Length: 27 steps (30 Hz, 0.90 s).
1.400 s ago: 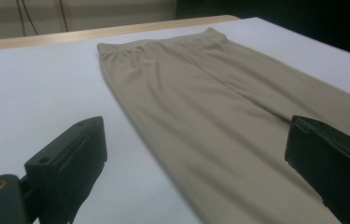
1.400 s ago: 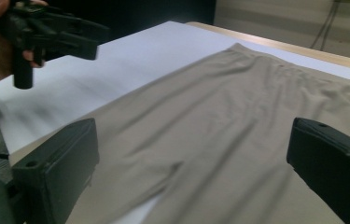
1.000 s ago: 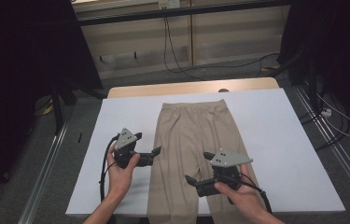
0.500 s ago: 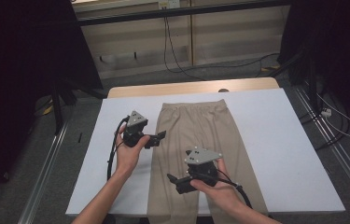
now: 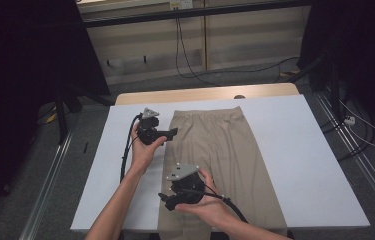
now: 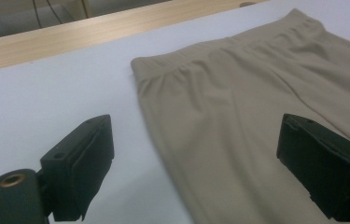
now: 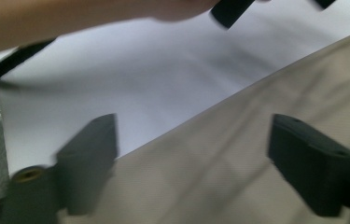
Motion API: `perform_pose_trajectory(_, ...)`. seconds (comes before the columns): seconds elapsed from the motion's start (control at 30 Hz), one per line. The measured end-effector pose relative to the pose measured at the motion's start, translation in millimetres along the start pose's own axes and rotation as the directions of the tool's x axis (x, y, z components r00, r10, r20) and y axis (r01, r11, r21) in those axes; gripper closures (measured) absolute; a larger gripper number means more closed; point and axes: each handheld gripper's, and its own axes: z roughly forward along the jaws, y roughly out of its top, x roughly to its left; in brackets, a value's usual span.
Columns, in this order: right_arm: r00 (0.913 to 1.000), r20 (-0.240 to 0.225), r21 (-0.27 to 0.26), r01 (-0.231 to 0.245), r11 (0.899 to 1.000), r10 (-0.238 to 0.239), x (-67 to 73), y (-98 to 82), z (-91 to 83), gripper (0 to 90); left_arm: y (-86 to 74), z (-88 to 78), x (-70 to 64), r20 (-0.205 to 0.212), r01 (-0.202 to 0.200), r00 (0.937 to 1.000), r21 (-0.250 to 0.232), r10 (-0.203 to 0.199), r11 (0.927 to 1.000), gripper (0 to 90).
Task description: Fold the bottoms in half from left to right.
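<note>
Trousers (image 5: 220, 165) lie lengthwise at the centre of a table (image 5: 315, 150), waistband toward twelve o'clock, legs running toward six o'clock.

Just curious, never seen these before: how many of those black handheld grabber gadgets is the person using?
2. The left gripper is over the white sheet beside the waistband end of the beige trousers. The right gripper is nearer the person, at the trousers' left edge.

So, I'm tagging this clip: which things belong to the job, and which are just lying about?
In the job:
- beige trousers
- left tongs, open at the trousers' edge
- right tongs, open over the trousers' edge

Lying about:
- white sheet
- floor cables
</note>
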Motion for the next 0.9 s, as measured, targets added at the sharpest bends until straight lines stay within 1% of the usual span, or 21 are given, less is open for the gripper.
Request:
perform_pose_trajectory(0.03, 1.0, 0.0, 0.0, 0.0, 1.0, 0.0, 0.0, 0.0, 0.0, 22.7, -0.2, -1.0, 0.6, 0.002, 0.003, 1.0, -0.007, -0.003, 1.0, 11.2)
perform_pose_trajectory(0.07, 0.9997, -0.022, 0.014, -0.009, 1.0, 0.009, 1.9, -1.8, 6.8, 27.1, -0.8, -2.7, 1.4, 0.003, 0.012, 0.9999, -0.009, -0.012, 0.9999, 10.6)
perform_pose_trajectory(0.1, 0.9997, -0.022, 0.019, -0.006, 1.0, 0.006, 3.3, -2.2, 9.2, 29.4, -1.2, -3.4, 1.4, 0.002, 0.013, 0.9999, -0.009, -0.013, 0.9999, 10.5)
perform_pose_trajectory(0.13, 0.9997, -0.022, 0.019, -0.006, 1.0, 0.006, 3.3, -2.2, 9.2, 29.4, -1.6, -4.1, 1.5, 0.001, 0.008, 1.0, -0.01, -0.008, 0.9999, 10.5)
perform_pose_trajectory(0.17, 0.9998, -0.022, 0.031, 0.001, 1.0, -0.001, 4.9, -2.6, 12.0, 31.5, -1.8, -4.5, 1.6, 0.002, 0.007, 1.0, -0.009, -0.007, 0.9999, 10.6)
perform_pose_trajectory(0.23, 0.9988, -0.042, 0.043, -0.022, 0.999, 0.024, 6.9, -3.4, 16.8, 32.6, -1.7, -5.1, 2.3, 0.002, 0.009, 1.0, -0.009, -0.009, 0.9999, 10.4)
perform_pose_trajectory(0.3, 0.9984, -0.046, 0.052, -0.029, 0.998, 0.031, 8.1, -3.0, 18.1, 40.9, -1.7, -5.3, 2.8, 0.002, 0.015, 0.9999, -0.015, -0.015, 0.9998, 10.1)
perform_pose_trajectory(0.37, 0.9978, -0.053, 0.058, -0.036, 0.998, 0.039, 9.1, -2.9, 19.3, 44.0, -1.6, -5.5, 3.3, 0.001, 0.016, 0.9999, -0.015, -0.016, 0.9998, 10.1)
perform_pose_trajectory(0.4, 0.9981, -0.048, 0.066, -0.034, 0.997, 0.037, 9.5, -3.1, 20.4, 45.2, -1.7, -5.3, 3.4, -0.002, 0.016, 0.9999, -0.013, -0.016, 0.9998, 9.9)
perform_pose_trajectory(0.43, 0.9988, -0.044, 0.075, -0.019, 0.997, 0.022, 10.9, -3.8, 22.3, 48.1, -1.7, -5.2, 3.6, -0.002, 0.016, 0.9999, -0.012, -0.016, 0.9998, 9.8)
perform_pose_trajectory(0.47, 0.9991, -0.04, 0.081, -0.012, 0.997, 0.016, 12.3, -4.5, 23.4, 48.9, -2.0, -5.1, 3.0, 0.003, 0.025, 0.9997, -0.008, -0.024, 0.9997, 9.7)
perform_pose_trajectory(0.53, 0.9997, -0.024, 0.099, 0.0, 0.995, 0.002, 16.1, -7.2, 28.0, 49.4, -2.0, -5.2, 3.2, 0.001, 0.024, 0.9997, -0.009, -0.024, 0.9997, 9.6)
perform_pose_trajectory(0.57, 0.9999, 0.01, 0.09, 0.002, 0.996, -0.003, 20.1, -8.0, 29.1, 49.5, -1.9, -5.3, 3.1, 0.001, 0.026, 0.9997, -0.009, -0.025, 0.9996, 9.6)
perform_pose_trajectory(0.63, 1.0, 0.005, 0.089, -0.002, 0.996, 0.002, 21.1, -8.1, 29.7, 47.8, -2.0, -5.4, 3.6, 0.002, 0.022, 0.9997, -0.008, -0.022, 0.9997, 9.7)
perform_pose_trajectory(0.7, 0.9997, 0.026, 0.088, -0.003, 0.996, 0.001, 24.1, -8.3, 31.0, 46.6, -2.2, -5.9, 4.2, 0.002, 0.031, 0.9995, -0.005, -0.031, 0.9995, 10.5)
perform_pose_trajectory(0.73, 0.9986, 0.052, 0.085, -0.001, 0.996, -0.003, 30.2, -9.7, 32.7, 43.9, -2.2, -6.5, 4.9, 0.0, 0.031, 0.9995, -0.001, -0.031, 0.9995, 10.7)
perform_pose_trajectory(0.77, 0.9979, 0.062, 0.084, 0.015, 0.996, -0.02, 32.1, -10.6, 33.1, 45.0, -2.3, -6.6, 4.9, -0.001, 0.035, 0.9994, -0.004, -0.035, 0.9994, 10.7)
perform_pose_trajectory(0.8, 0.9979, 0.062, 0.084, 0.015, 0.996, -0.02, 32.1, -10.6, 33.1, 45.0, -2.5, -6.7, 4.6, -0.002, 0.039, 0.9993, -0.011, -0.039, 0.9992, 10.7)
perform_pose_trajectory(0.87, 0.9986, 0.05, 0.087, 0.013, 0.996, -0.018, 31.0, -11.0, 32.8, 48.4, -2.2, -7.7, 4.2, -0.003, 0.035, 0.9994, -0.002, -0.035, 0.9994, 10.7)
perform_pose_trajectory(0.9, 0.9986, 0.05, 0.087, 0.013, 0.996, -0.018, 31.0, -11.0, 32.8, 48.4, -2.1, -8.3, 3.9, 0.0, 0.033, 0.9995, 0.001, -0.033, 0.9995, 10.7)
